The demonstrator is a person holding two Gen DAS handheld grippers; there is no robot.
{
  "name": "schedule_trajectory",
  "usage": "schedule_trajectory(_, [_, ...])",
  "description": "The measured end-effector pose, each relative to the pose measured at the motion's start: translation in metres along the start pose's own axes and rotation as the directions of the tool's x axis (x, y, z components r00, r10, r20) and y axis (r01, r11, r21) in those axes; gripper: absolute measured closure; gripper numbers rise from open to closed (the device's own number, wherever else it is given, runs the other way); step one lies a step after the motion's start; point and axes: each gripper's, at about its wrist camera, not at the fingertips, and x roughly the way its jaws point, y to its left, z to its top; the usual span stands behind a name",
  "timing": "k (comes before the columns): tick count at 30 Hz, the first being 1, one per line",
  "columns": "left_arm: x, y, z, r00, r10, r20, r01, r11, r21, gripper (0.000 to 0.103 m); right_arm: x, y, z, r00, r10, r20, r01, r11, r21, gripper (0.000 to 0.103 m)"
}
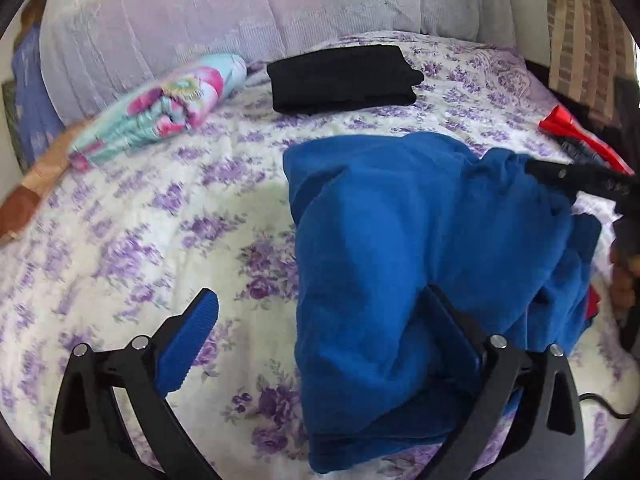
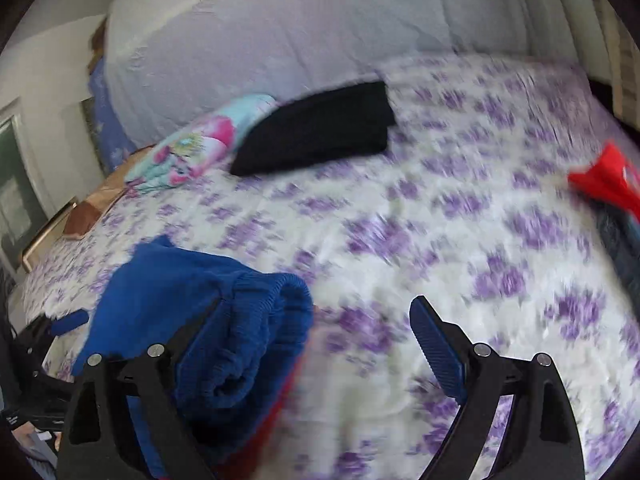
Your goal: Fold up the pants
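Where the floral quilt (image 1: 120, 248) meets a grey headboard (image 1: 200, 20), blue pants (image 1: 400, 240) lie — both the left gripper (image 1: 320, 312) and the right gripper (image 2: 316, 320) gape wide, gripping nothing.

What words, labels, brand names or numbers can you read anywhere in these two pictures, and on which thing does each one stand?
None can be read.
The red cloth shows a small white patch, too blurred to tell whether it is lettering.
The blue pants and the black folded cloth show no label.

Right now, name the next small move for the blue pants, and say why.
Probably close the left gripper on the blue pants: its jaws stand wide open, the bundle's edge lies between them, and the right gripper is open too, so nothing grips the cloth.
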Motion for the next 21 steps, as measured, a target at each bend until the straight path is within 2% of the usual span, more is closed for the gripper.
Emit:
schedule_trajectory(3, [0.003,0.01,-0.001,0.997,-0.069,-0.02,0.067,0.996,-0.056,0.004,-0.005,-0.002,0.002,0.999,-0.019,0.033,0.019,1.0,-0.003,0.012])
schedule_trajectory(6, [-0.014,0.008,0.004,0.999,-0.032,0.034,0.034,0.999,-0.039,0.004,-0.036,0.025,-0.004,0.986,-0.031,0.163,0.046,0.995,-0.086,0.012])
schedule_trajectory(8, [-0.029,0.006,0.015,0.995,0.017,0.096,-0.016,1.0,-0.012,0.004,-0.059,0.053,-0.008,0.977,0.035,0.211,0.003,0.984,-0.178,0.012])
schedule_trajectory(10, [-0.034,0.008,0.035,0.992,0.034,0.125,-0.036,0.999,0.011,0.004,-0.077,0.085,-0.02,0.971,0.112,0.212,-0.045,0.954,-0.297,0.012])
schedule_trajectory(13, [-0.016,0.018,0.066,0.991,0.068,0.117,-0.068,0.998,-0.005,0.004,-0.081,0.126,-0.041,0.976,0.169,0.138,-0.093,0.894,-0.438,0.012])
schedule_trajectory(16, [0.026,0.027,0.084,0.995,0.093,0.026,-0.093,0.996,-0.008,0.005,-0.069,0.146,-0.061,0.979,0.194,0.055,-0.143,0.859,-0.492,0.012])
schedule_trajectory(17, [0.037,0.029,0.085,0.994,0.105,0.009,-0.105,0.994,-0.002,0.005,-0.061,0.149,-0.066,0.981,0.192,0.022,-0.155,0.852,-0.5,0.012])
schedule_trajectory(19, [0.063,0.03,0.083,0.992,0.124,-0.039,-0.123,0.992,0.023,0.005,-0.031,0.148,-0.076,0.988,0.117,-0.104,-0.154,0.849,-0.505,0.012])
schedule_trajectory(20, [0.073,0.03,0.081,0.991,0.124,-0.053,-0.122,0.992,0.034,0.004,-0.021,0.146,-0.08,0.984,0.099,-0.149,-0.162,0.845,-0.509,0.011])
schedule_trajectory(21, [0.081,0.03,0.078,0.992,0.117,-0.056,-0.115,0.993,0.04,0.004,-0.019,0.144,-0.081,0.98,0.113,-0.165,-0.182,0.844,-0.505,0.011])
